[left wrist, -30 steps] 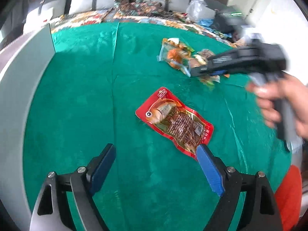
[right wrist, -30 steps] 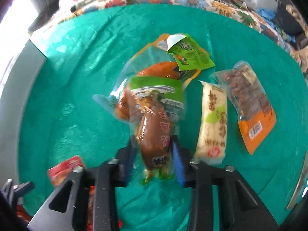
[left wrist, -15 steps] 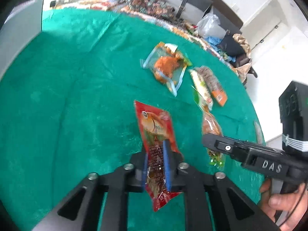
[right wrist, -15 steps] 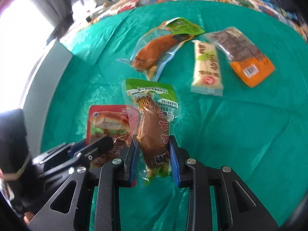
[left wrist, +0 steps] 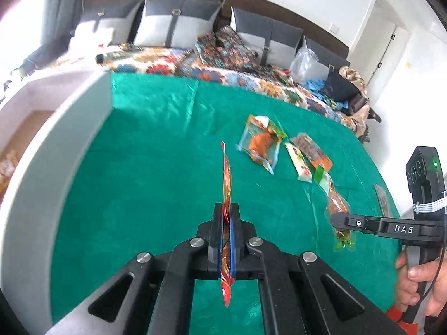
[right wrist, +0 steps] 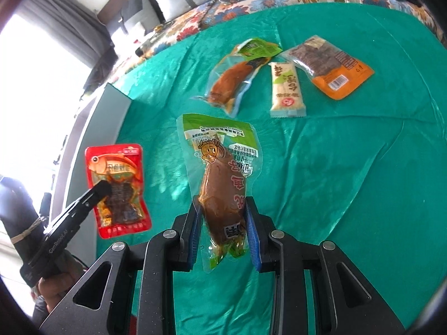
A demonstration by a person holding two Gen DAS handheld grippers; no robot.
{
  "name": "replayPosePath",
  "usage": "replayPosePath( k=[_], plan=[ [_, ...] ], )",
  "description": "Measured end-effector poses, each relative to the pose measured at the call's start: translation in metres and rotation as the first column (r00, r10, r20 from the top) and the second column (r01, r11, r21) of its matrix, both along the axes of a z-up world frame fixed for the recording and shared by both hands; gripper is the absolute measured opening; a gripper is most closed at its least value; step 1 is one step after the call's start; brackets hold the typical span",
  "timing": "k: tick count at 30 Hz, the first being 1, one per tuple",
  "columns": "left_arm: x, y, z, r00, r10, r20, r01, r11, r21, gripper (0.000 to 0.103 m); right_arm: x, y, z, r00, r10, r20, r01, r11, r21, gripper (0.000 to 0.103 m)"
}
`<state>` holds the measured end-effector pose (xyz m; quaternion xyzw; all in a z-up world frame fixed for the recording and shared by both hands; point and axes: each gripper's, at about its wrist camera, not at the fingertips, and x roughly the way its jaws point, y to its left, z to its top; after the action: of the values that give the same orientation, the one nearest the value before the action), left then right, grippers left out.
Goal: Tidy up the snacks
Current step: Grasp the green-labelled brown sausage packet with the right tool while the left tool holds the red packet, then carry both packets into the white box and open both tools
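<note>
The left hand-held gripper (left wrist: 226, 240) is clamping its blue-padded fingers together on a red fish-print snack packet (left wrist: 226, 184), which is showing edge-on in the left wrist view and face-on in the right wrist view (right wrist: 117, 187), lifted above the green cloth-covered surface (left wrist: 145, 173). The right hand-held gripper (right wrist: 223, 220) is gripping the lower half of a clear pouch with a green top and a brown piece of meat inside (right wrist: 220, 178), the pouch standing up between the pads and clear of the cloth. Farther back on the surface three more snacks are lying close together: a clear pouch holding an orange-brown piece under a green label (right wrist: 237, 75), just beside it a narrow cream-coloured bar wrapper (right wrist: 286, 89), and next to that a packet with an orange base and dark contents (right wrist: 331, 67). A white-walled box (left wrist: 53, 167) is standing along the left edge of the cloth. Behind the surface a floral bedspread (left wrist: 223, 72) is lying in front of grey and white cushions (left wrist: 178, 25). A bare hand (left wrist: 421, 279) is holding the right tool's handle.
</note>
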<state>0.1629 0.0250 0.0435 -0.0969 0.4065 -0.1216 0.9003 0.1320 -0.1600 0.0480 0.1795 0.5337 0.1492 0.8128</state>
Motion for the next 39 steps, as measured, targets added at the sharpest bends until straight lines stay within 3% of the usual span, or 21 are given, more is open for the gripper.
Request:
replayPosePath(
  k=[10, 14, 18, 22, 27, 28, 30, 31, 32, 34, 36, 39],
  plan=[
    [-0.031, 0.041, 0.051, 0.992, 0.071, 0.106, -0.080, 0.993, 0.087, 0.002, -0.008, 0.049, 0.046, 0.996, 0.069, 0.063, -0.069, 0.998, -0.003, 0.030],
    [-0.044, 0.072, 0.072, 0.984, 0.101, 0.148, -0.110, 0.992, 0.053, 0.002, -0.011, 0.083, 0.064, 0.989, 0.115, 0.090, -0.118, 0.993, 0.018, 0.030],
    [-0.061, 0.126, 0.093, 0.972, 0.164, 0.170, -0.161, 0.987, -0.030, 0.002, -0.015, 0.131, 0.085, 0.978, 0.175, 0.115, -0.184, 0.980, 0.074, 0.030],
    [-0.079, 0.212, 0.109, 0.945, 0.280, 0.166, -0.271, 0.960, -0.075, 0.002, -0.010, 0.206, 0.109, 0.952, 0.266, 0.154, -0.289, 0.945, 0.153, 0.031],
    [-0.089, 0.306, 0.097, 0.907, 0.404, 0.114, -0.408, 0.913, 0.005, 0.002, -0.004, 0.319, 0.128, 0.891, 0.410, 0.196, -0.445, 0.873, 0.199, 0.031],
    [-0.087, 0.323, 0.086, 0.902, 0.424, 0.078, -0.427, 0.904, 0.026, 0.006, -0.004, 0.341, 0.127, 0.876, 0.438, 0.201, -0.474, 0.860, 0.191, 0.031],
    [-0.085, 0.342, 0.066, 0.897, 0.441, 0.000, -0.441, 0.897, 0.029, 0.037, -0.002, 0.375, 0.118, 0.858, 0.477, 0.190, -0.508, 0.844, 0.174, 0.037],
    [-0.085, 0.351, 0.054, 0.882, 0.468, -0.042, -0.467, 0.883, 0.047, 0.077, -0.001, 0.387, 0.110, 0.856, 0.486, 0.179, -0.513, 0.841, 0.169, 0.054],
    [-0.087, 0.354, 0.048, 0.869, 0.492, -0.041, -0.490, 0.870, 0.059, 0.091, -0.002, 0.393, 0.101, 0.857, 0.490, 0.161, -0.513, 0.843, 0.165, 0.070],
    [-0.098, 0.355, 0.040, 0.848, 0.531, 0.002, -0.529, 0.845, 0.073, 0.092, -0.003, 0.389, 0.087, 0.868, 0.476, 0.143, -0.494, 0.856, 0.152, 0.069],
    [-0.103, 0.345, 0.036, 0.846, 0.533, 0.019, -0.533, 0.844, 0.063, 0.092, -0.008, 0.369, 0.077, 0.877, 0.452, 0.164, -0.470, 0.878, 0.088, 0.069],
    [-0.100, 0.321, 0.040, 0.874, 0.480, 0.081, -0.483, 0.875, 0.020, 0.092, -0.015, 0.322, 0.054, 0.885, 0.428, 0.182, -0.414, 0.904, -0.110, 0.070]
  ],
)
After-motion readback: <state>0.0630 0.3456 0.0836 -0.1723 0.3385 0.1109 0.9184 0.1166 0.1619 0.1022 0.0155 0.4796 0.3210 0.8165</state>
